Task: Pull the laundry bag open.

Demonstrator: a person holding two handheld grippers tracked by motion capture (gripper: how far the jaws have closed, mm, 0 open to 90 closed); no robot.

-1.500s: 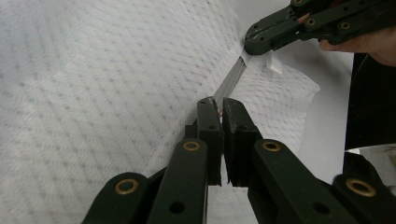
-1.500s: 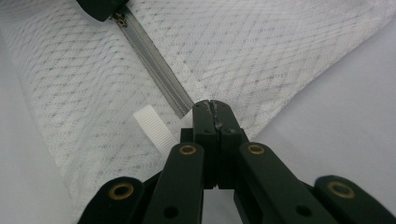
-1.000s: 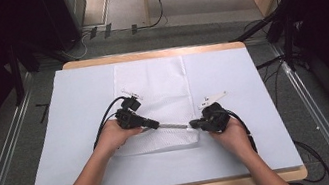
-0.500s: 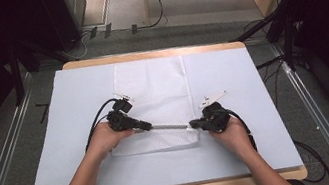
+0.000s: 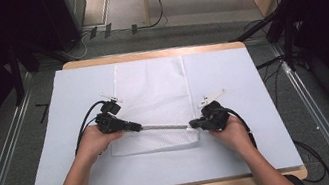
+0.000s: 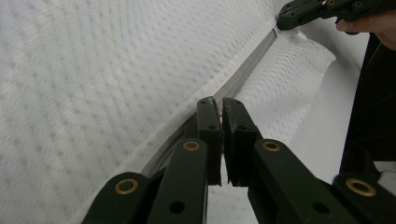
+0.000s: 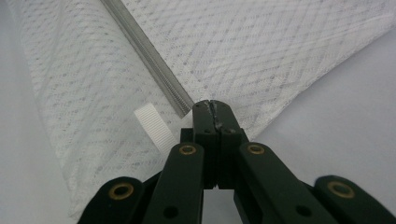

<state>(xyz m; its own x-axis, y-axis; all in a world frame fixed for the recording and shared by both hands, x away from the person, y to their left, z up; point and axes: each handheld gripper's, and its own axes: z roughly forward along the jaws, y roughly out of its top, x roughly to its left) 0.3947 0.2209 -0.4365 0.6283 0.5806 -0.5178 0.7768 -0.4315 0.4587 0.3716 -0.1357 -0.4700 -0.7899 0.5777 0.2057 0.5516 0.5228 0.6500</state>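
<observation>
A white mesh bag (image 5: 157, 104) lies flat on the white cloth (image 5: 252, 83) that covers the wooden table (image 5: 156, 53), and it reaches from the middle of the table toward 12 o'clock. Its grey zipper (image 5: 163, 127) runs across the near end of the bag, stretched in a straight line between the two tools. The left gripper (image 5: 133, 126) is at about 9 o'clock from the middle of the zipper, and its jaws point toward 3 o'clock. In the left gripper view the left gripper (image 6: 220, 103) has its jaws nearly together, with only a thin gap, and a small copper-coloured piece shows between the tips at the line of the zipper (image 6: 243, 77); it seems to pinch the zipper pull, but I cannot tell this for sure. The right gripper (image 5: 192, 125) is at about 3 o'clock, at the other end of the zipper, with the person's hand around it. In the right gripper view the right gripper (image 7: 213, 105) is fully closed on the end of the zipper (image 7: 149, 56), and a white ribbed tab (image 7: 154, 126) lies just beside the jaws at 9 o'clock. The mesh bag (image 7: 261, 51) lifts a little around both grips.
</observation>
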